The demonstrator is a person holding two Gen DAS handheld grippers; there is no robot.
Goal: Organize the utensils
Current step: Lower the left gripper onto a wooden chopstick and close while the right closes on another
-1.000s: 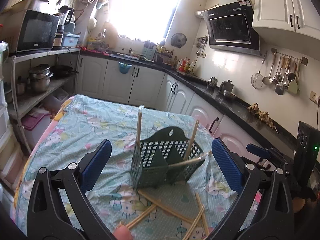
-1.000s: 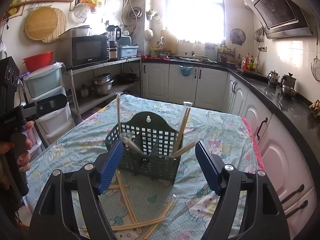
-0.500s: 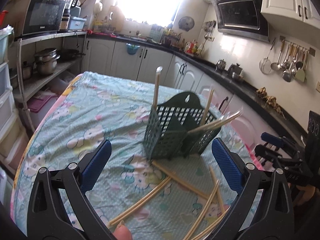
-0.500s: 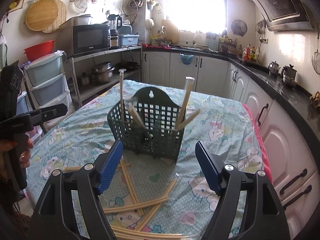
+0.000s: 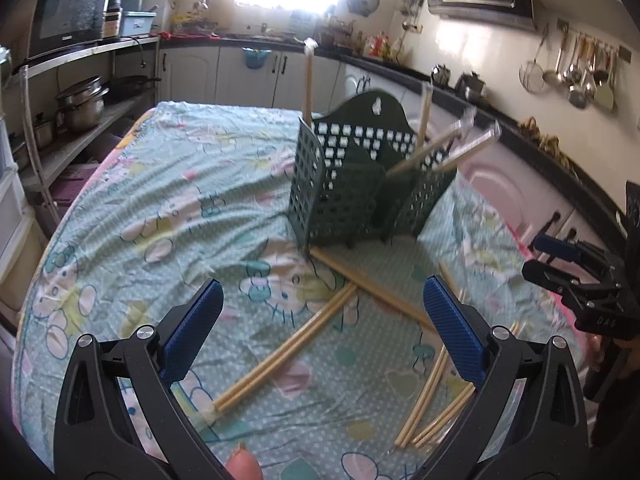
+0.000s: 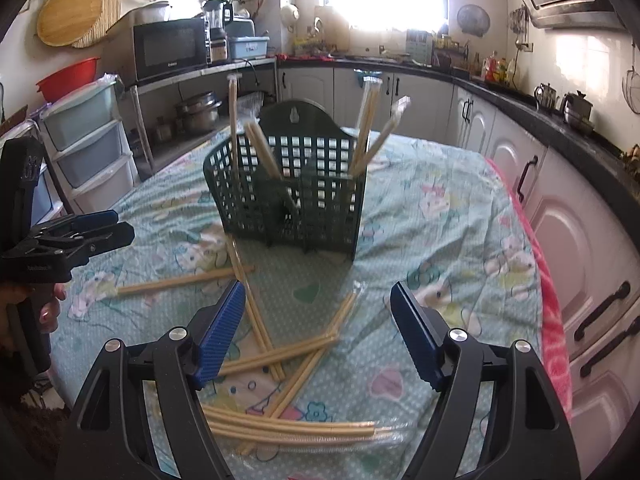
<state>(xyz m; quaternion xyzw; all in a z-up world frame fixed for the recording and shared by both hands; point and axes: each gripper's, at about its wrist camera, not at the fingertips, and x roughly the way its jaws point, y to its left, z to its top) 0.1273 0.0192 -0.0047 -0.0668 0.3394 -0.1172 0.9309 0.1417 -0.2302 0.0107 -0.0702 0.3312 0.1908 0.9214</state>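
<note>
A dark green lattice utensil basket (image 5: 352,184) stands on the table in the left wrist view and in the right wrist view (image 6: 292,196), with several wrapped chopstick pairs standing in it. More wrapped chopstick pairs (image 5: 288,352) lie loose on the cloth in front of it, and show in the right wrist view (image 6: 280,356). My left gripper (image 5: 320,332) is open and empty above the loose pairs. My right gripper (image 6: 316,332) is open and empty above them too. Each gripper shows from the side in the other's view: the right one (image 5: 580,276), the left one (image 6: 68,236).
The table carries a pale green cartoon-print cloth (image 5: 160,200). White cabinets under a black counter (image 6: 560,136) run along the right. A shelf with pots and a microwave (image 5: 72,12) stands left, with plastic drawers (image 6: 88,152) beside it.
Both grippers have drawn back and tilted down, so the basket looks farther up the frames and more loose chopsticks show on the cloth. Both jaws stay open.
</note>
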